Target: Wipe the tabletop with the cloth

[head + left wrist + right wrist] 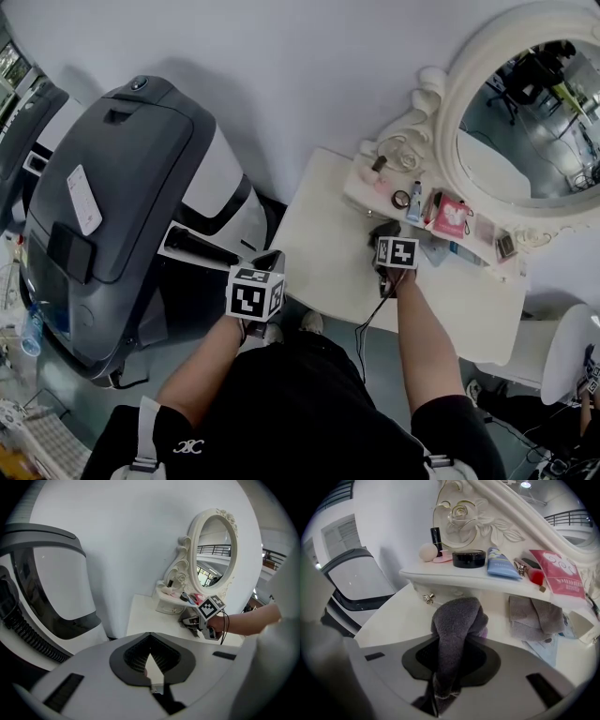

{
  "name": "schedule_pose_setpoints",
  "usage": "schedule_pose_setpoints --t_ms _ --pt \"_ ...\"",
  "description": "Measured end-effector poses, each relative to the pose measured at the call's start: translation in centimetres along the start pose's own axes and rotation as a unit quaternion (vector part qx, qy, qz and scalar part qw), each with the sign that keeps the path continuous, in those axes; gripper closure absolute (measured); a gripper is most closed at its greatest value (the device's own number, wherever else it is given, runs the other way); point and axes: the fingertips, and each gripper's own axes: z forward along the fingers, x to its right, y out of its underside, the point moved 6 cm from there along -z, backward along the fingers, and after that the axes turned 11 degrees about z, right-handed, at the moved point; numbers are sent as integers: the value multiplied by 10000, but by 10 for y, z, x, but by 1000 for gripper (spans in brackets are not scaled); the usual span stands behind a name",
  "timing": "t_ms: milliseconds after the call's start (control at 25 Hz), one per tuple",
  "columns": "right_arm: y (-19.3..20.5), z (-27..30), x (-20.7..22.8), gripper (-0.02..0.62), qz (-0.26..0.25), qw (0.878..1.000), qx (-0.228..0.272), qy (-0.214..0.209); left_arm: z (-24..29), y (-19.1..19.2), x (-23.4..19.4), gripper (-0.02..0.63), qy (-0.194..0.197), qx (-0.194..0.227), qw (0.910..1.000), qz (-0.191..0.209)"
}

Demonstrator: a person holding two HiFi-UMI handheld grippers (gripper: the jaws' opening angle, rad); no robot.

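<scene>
**Grey cloth gripped near the tabletop's back edge**

A grey-and-white machine stands off the left edge of the white tabletop, and an oval mirror rises at its back edge. Your left gripper hangs off the front left corner, jaws closed on nothing. Your right gripper is clenched on the grey cloth, bunched near the back edge, just before the cosmetics shelf.

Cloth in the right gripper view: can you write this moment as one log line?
task: wipe tabletop | right gripper: shut on grey cloth, over tabletop | left gripper: shut, empty, beside the table
</scene>
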Motion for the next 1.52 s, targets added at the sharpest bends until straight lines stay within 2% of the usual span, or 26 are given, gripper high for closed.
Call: schedule_pose_setpoints --t_ms 560,840,1080,1320,1520 --pt "76 -40 -36 502 71 9998 136 -111 -9 28 6 606 504 29 9985 194" --pt "127 -66 -64 502 101 9989 109 -444 -18 49 6 606 635 -12 9977 229" --pt "158 -78 -94 502 25 9983 -49 -588 -27 46 4 606 888 129 9958 -200" --pt "174 -85 -118 501 -157 9970 -231 -727 -35 46 3 606 776 196 9968 -34" --pt "178 -85 -122 500 -75 9976 -188 -657 -39 53 3 606 653 162 9977 92"
